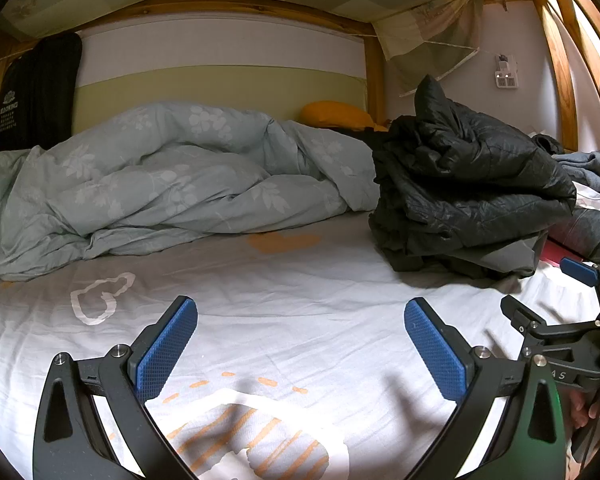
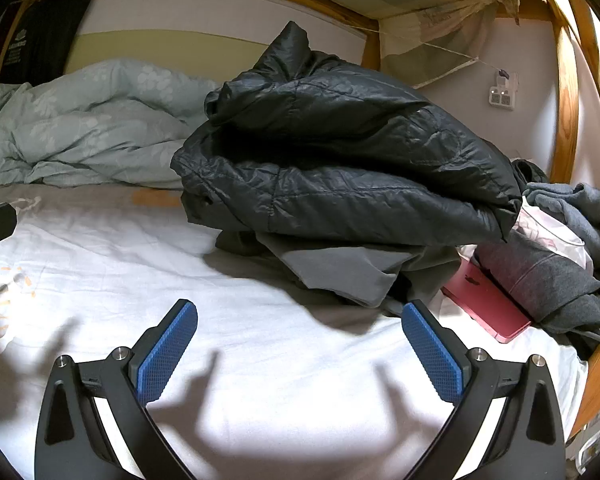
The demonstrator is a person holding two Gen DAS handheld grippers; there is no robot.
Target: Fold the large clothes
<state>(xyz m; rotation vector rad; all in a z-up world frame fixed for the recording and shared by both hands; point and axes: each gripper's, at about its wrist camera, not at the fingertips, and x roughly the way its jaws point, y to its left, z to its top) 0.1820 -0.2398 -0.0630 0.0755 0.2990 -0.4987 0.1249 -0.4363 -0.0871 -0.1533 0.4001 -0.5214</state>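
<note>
Both claws, left (image 1: 301,334) and right (image 2: 300,336), spread apart and empty above the bed (image 2: 260,360). Jacket (image 2: 340,152) heaped near the bed's right edge, atop grey clothes (image 2: 340,272). Best grasp: pinch one hem layer only, then drag onto bare sheet.

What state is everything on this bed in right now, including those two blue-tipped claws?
Left gripper: open, empty, over the sheet.
Right gripper: open, empty, over the sheet.
Black puffer jacket: roughly folded, on top of the pile.
Grey garment: crumpled beneath the jacket.
Duvet: rumpled, bunched at the back.
Pink laptop: closed, partly under clothes.
</note>
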